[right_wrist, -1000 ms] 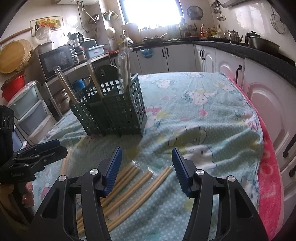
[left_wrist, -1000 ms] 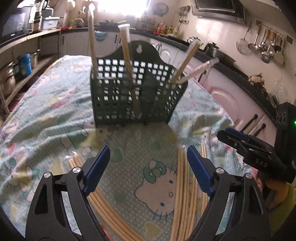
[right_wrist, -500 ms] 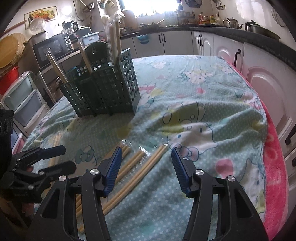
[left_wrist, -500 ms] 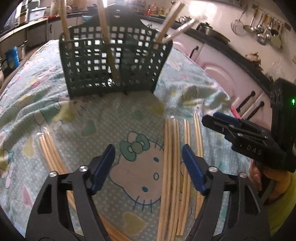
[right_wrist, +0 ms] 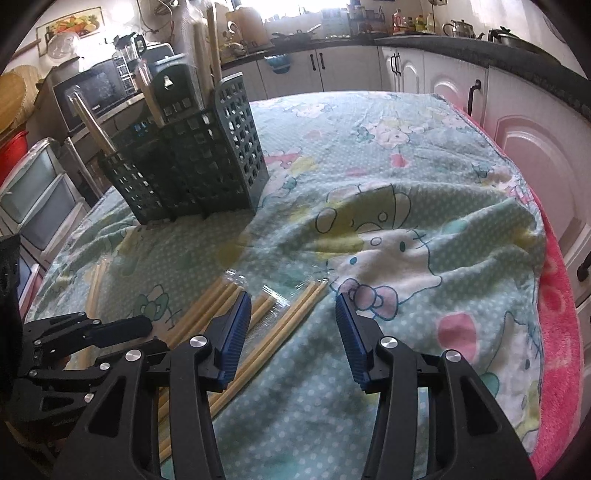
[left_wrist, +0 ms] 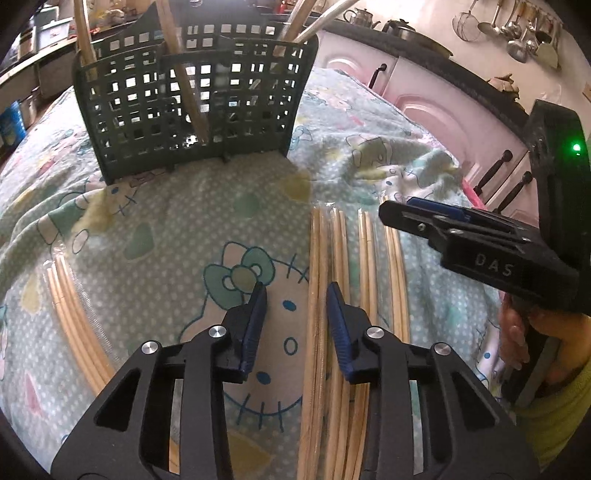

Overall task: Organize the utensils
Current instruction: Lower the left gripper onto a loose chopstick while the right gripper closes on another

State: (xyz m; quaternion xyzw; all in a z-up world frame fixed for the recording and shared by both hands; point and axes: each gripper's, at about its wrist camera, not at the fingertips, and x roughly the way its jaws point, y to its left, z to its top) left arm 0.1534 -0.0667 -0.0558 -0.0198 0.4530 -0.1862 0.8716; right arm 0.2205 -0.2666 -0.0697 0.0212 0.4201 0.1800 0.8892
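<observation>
Several pairs of pale wooden chopsticks in clear wrap (left_wrist: pixel 365 251) lie side by side on the cloth. My left gripper (left_wrist: pixel 295 295) hangs low over them. Its jaws are closing around the leftmost pair (left_wrist: pixel 316 266), which lies between the pads without being pressed. My right gripper (right_wrist: pixel 291 301) (left_wrist: pixel 424 218) is also closing, with the rightmost pair (right_wrist: pixel 306 299) between its pads, untouched. Further back stands a dark green slotted holder (left_wrist: pixel 192 107) (right_wrist: pixel 192 162) with several chopsticks upright in it. Another wrapped bundle (left_wrist: pixel 70 306) lies at the left.
A rumpled cartoon-print cloth (right_wrist: pixel 406 184) covers the table, with a pink towel (right_wrist: pixel 554 314) at its right edge. Pink cabinet doors (left_wrist: pixel 424 107) and hanging ladles (left_wrist: pixel 517 33) stand beyond. A microwave (right_wrist: pixel 92 96) and storage drawers (right_wrist: pixel 37 199) are on the left.
Both grippers have sunk toward the chopsticks on the cloth. The left jaws have narrowed a lot around one pair; the right jaws have narrowed slightly.
</observation>
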